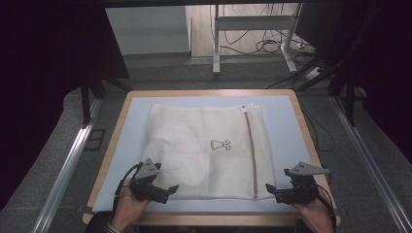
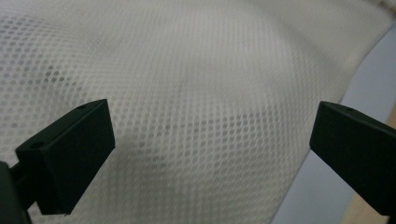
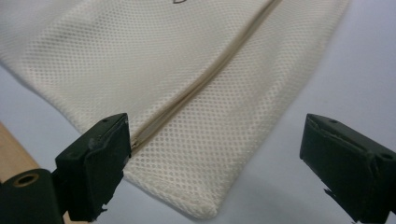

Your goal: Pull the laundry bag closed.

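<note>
A cream mesh laundry bag (image 1: 204, 150) lies flat on the pale blue mat (image 1: 284, 126), with a zipper (image 1: 251, 150) running along its right side and a small dark print (image 1: 220, 144) in the middle. My left gripper (image 1: 167, 190) hovers at the bag's near left corner, jaws wide apart over the mesh (image 2: 201, 116). At the bag's near right corner my right gripper (image 1: 270, 190) stands open, and the zipper end (image 3: 140, 137) and the corner (image 3: 205, 207) lie between its jaws, untouched.
The mat covers a wooden table (image 1: 128, 99). Metal rails (image 1: 68, 165) run along both sides of the table. A desk frame (image 1: 216, 43) and loose cables (image 1: 272, 46) stand on the floor beyond the far edge.
</note>
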A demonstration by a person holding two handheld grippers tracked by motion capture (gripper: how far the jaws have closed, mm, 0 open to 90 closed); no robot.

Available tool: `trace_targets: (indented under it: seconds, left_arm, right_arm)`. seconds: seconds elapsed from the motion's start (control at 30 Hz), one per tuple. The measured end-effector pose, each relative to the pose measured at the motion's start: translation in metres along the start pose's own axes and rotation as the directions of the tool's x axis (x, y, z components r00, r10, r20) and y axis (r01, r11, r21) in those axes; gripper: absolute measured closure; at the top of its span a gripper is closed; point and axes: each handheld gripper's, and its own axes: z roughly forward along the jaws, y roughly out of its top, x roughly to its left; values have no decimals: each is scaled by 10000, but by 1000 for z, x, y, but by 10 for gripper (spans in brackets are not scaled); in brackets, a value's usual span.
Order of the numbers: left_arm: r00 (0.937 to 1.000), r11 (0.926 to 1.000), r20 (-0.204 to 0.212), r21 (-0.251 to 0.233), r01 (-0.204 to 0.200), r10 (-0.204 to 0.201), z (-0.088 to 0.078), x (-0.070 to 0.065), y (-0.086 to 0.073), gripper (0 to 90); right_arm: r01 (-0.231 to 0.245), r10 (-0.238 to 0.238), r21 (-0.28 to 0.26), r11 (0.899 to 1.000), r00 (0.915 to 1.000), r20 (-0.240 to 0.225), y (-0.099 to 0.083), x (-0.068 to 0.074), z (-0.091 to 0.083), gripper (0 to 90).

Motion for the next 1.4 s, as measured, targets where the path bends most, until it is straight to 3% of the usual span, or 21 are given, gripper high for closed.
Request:
trace_targets:
  seconds: [0.1, 0.23, 0.33, 0.6, 1.03, 1.4]
  left_arm:
    - [10000, 10000, 33, 26, -42, 42, 8, 1, 0, 2]
    - [9984, 9979, -231, 391, -509, 519, 9, -5, 0, 0]
    - [9966, 9969, -385, 336, -710, 723, 7, -9, 0, 0]
    - [9969, 9979, -528, 319, -569, 585, 8, -4, -2, 1]
    - [9930, 9934, -659, 662, -939, 982, 10, -7, -2, 1]
    - [9928, 9932, -683, 701, -933, 981, 11, -7, -2, 2]
  right_arm:
    - [257, -256, 240, 9994, 9997, -43, -1, -1, 5, 77]
    - [488, -487, 166, 9987, 9988, -54, -1, 3, 3, 71]
    - [630, -629, 114, 9979, 9980, -74, -1, 3, 3, 68]
    - [725, -722, 176, 9972, 9972, -178, -1, 3, 6, 63]
    - [934, -925, 233, 9954, 9950, -364, -1, 4, 8, 62]
    - [1140, -1115, 320, 9930, 9911, -725, 2, 10, 10, 85]
